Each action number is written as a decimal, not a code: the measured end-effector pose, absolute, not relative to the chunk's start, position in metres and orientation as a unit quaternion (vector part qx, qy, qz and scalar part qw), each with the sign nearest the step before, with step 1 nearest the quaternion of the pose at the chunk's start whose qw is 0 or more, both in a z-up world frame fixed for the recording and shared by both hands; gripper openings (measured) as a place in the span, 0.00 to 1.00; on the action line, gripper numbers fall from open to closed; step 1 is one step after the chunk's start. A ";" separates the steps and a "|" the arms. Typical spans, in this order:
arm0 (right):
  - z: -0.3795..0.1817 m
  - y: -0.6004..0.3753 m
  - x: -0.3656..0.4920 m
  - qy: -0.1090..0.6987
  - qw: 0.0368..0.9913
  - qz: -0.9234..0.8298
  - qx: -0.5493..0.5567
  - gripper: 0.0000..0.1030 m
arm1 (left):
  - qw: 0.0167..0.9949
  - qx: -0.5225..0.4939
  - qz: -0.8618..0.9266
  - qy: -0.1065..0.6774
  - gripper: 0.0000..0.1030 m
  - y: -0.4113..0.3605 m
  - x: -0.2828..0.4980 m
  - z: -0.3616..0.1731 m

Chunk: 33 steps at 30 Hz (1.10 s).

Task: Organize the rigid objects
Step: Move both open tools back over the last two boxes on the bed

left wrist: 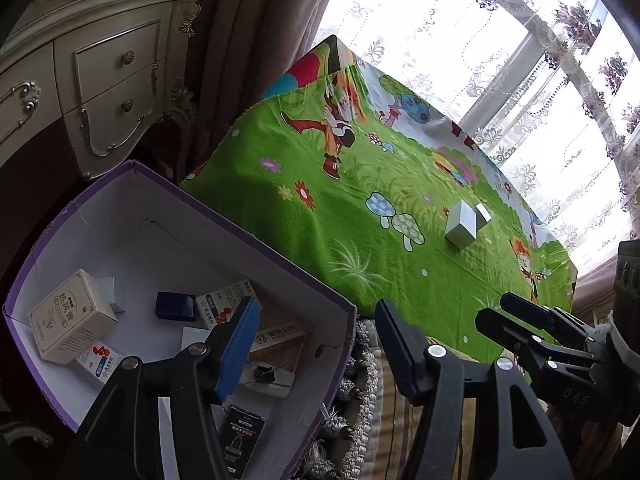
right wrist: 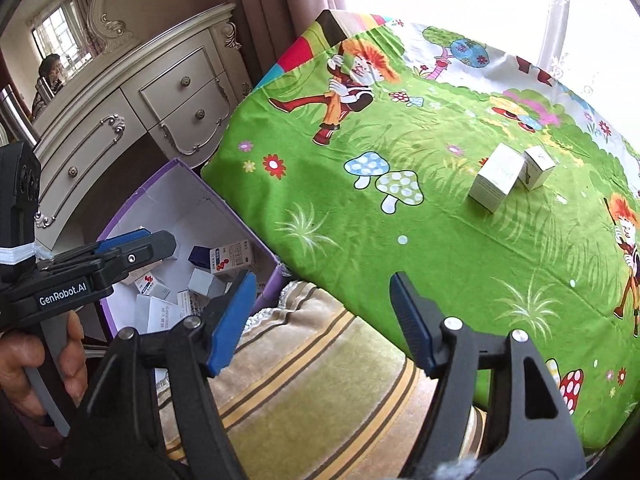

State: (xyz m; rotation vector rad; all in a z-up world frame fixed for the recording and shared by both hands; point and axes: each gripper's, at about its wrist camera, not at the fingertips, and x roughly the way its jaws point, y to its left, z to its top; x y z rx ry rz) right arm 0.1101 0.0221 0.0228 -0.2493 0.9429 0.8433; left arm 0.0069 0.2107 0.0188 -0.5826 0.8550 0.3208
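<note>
A purple box (left wrist: 224,216) with a white inside holds several small cartons, among them a cream one (left wrist: 72,316) and a dark blue one (left wrist: 175,306). The purple box also shows in the right wrist view (right wrist: 168,184). Two white cartons (right wrist: 496,178) (right wrist: 538,166) stand side by side on the green cartoon cloth (right wrist: 400,240); the pair shows in the left wrist view (left wrist: 464,224). My left gripper (left wrist: 316,344) is open and empty over the box's near rim. My right gripper (right wrist: 320,320) is open and empty above a striped cushion, short of the cloth's edge.
A cream dresser (right wrist: 160,96) with drawers stands behind the box. Curtains and a bright window (left wrist: 500,40) lie beyond the cloth. A striped, fringed cushion (right wrist: 320,380) lies under the grippers. The right gripper shows in the left wrist view (left wrist: 532,328).
</note>
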 end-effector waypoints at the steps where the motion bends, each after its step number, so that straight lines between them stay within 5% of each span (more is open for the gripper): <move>1: 0.023 0.017 0.114 0.439 0.803 0.388 -0.112 0.70 | 0.858 -0.273 0.150 0.408 0.60 0.207 0.012 0.019; 33: -0.005 -0.104 0.235 0.433 0.871 0.228 -0.049 0.75 | 0.874 -0.160 0.036 0.457 0.62 0.086 0.195 0.015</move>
